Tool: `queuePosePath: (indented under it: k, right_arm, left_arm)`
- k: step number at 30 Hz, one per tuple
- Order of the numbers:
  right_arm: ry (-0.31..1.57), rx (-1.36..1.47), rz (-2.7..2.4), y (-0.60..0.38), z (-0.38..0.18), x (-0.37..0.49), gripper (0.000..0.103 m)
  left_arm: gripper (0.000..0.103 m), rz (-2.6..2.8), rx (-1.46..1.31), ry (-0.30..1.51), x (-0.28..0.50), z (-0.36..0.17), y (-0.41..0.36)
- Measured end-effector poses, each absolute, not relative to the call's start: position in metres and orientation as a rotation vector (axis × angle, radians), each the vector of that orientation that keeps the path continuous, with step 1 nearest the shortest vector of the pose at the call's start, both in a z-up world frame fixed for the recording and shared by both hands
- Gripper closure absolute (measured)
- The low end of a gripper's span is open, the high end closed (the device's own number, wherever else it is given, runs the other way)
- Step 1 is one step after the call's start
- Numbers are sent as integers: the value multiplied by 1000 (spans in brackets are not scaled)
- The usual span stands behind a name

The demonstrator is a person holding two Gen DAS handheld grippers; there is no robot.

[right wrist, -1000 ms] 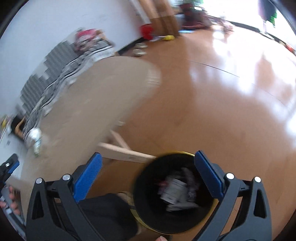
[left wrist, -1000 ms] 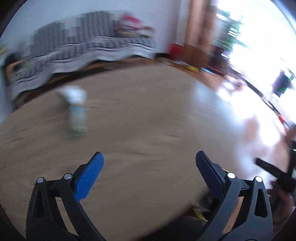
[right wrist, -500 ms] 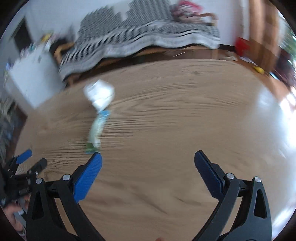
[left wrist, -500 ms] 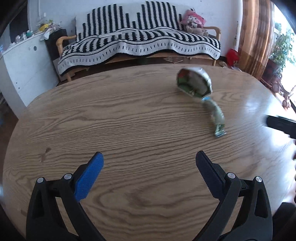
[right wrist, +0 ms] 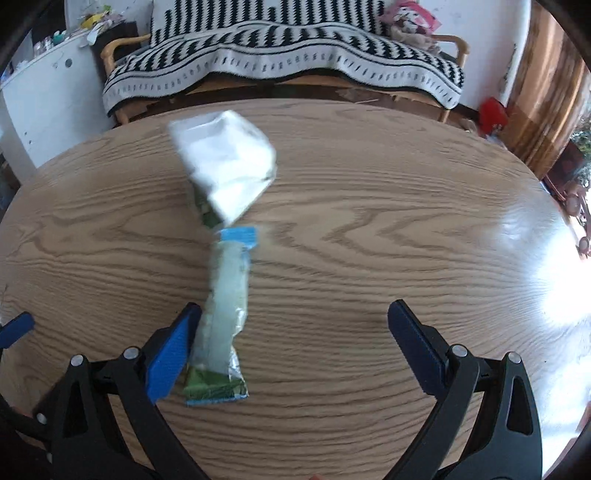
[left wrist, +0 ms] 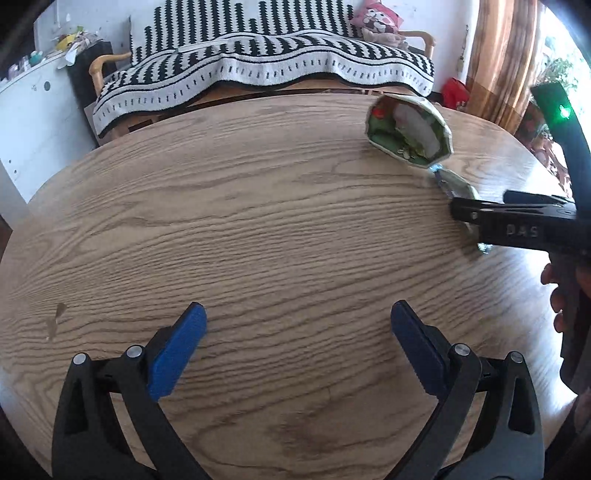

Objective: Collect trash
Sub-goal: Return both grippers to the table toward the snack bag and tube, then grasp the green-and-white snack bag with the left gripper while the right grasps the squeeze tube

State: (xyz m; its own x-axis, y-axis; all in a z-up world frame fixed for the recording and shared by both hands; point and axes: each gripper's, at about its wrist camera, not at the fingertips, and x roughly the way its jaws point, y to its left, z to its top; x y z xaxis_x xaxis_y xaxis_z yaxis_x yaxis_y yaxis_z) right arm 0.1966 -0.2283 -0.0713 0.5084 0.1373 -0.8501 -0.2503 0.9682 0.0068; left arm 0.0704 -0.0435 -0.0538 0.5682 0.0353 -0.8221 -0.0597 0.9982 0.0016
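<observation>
Two wrappers left on table (right wrist: 369, 229); both claws open, empty.
We centre right claw (right wrist: 291, 347) over long wrapper (right wrist: 225, 295), beside crumpled bag (right wrist: 225, 173); left claw (left wrist: 295, 343) idle.

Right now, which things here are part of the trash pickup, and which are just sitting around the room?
Part of the job:
- long green wrapper beside the right tongs
- crumpled white packet just beyond it
- left tongs, open over bare wood

Just lying about:
- wooden table
- striped sofa throw
- pink plush toy
- white cabinet
</observation>
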Motion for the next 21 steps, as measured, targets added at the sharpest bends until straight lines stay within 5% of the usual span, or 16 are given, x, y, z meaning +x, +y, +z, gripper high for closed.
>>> queuePosePath:
  k: [21]
  right_arm:
    - [941, -172, 346, -262, -71, 191, 5]
  left_arm:
    - [6, 73, -14, 956, 97, -54, -55]
